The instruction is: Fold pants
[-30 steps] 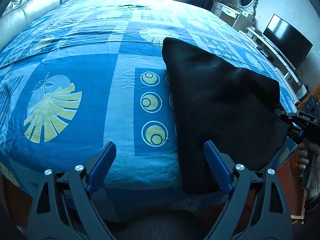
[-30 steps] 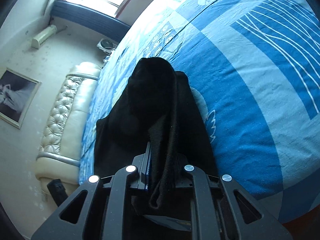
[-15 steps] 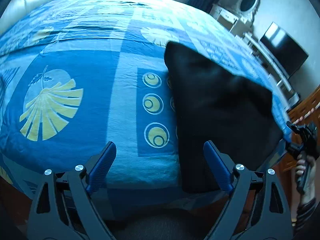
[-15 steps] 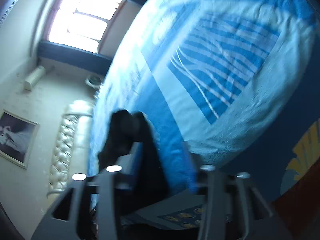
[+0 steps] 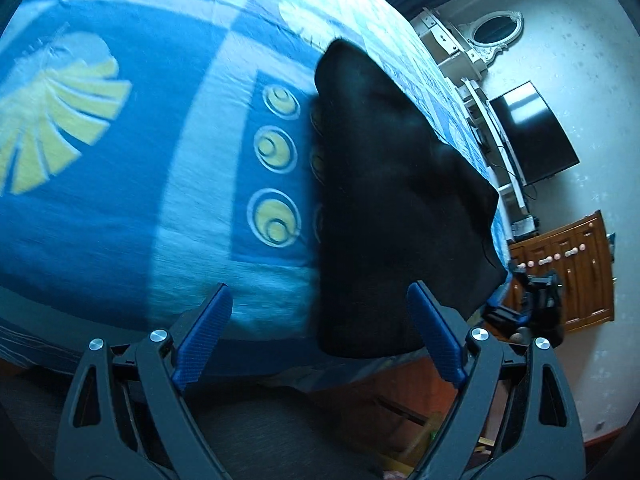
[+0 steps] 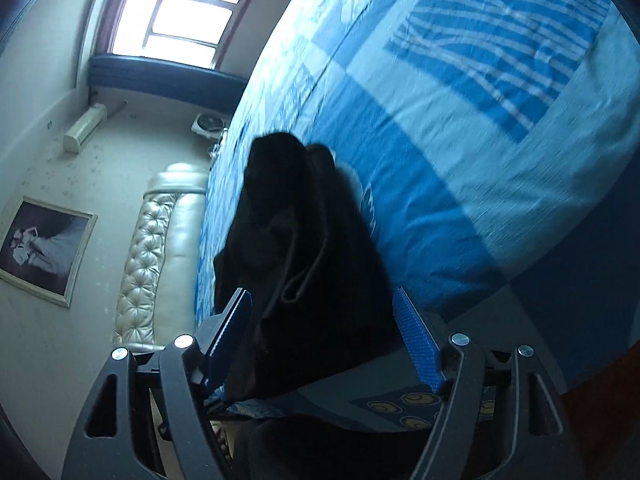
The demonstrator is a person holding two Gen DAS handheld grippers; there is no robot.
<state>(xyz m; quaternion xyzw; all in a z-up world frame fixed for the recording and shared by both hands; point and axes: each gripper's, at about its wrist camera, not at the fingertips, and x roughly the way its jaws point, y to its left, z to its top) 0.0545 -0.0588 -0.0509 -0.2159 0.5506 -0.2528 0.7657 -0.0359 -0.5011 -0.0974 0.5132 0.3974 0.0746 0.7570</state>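
Observation:
The black pants (image 5: 392,200) lie folded on the blue patterned bed (image 5: 120,184), their near end hanging over the bed's front edge. My left gripper (image 5: 318,334) is open and empty, just in front of that edge, its right pad beside the pants' lower corner. In the right wrist view the pants (image 6: 296,248) lie on the bed (image 6: 460,128) with a drawstring showing. My right gripper (image 6: 324,344) is open, its jaws either side of the pants' near end, not holding them. It also shows in the left wrist view (image 5: 528,304), off the bed's right corner.
A television (image 5: 532,132), a white dresser with an oval mirror (image 5: 492,32) and a wooden cabinet (image 5: 576,272) stand right of the bed. A cream tufted headboard (image 6: 160,248), a framed picture (image 6: 44,248) and a window (image 6: 184,12) lie beyond it.
My right gripper has opened and let go of the pants, which it held a second ago, and pulled back off the bed's corner. My left gripper has tilted and shifted, still open.

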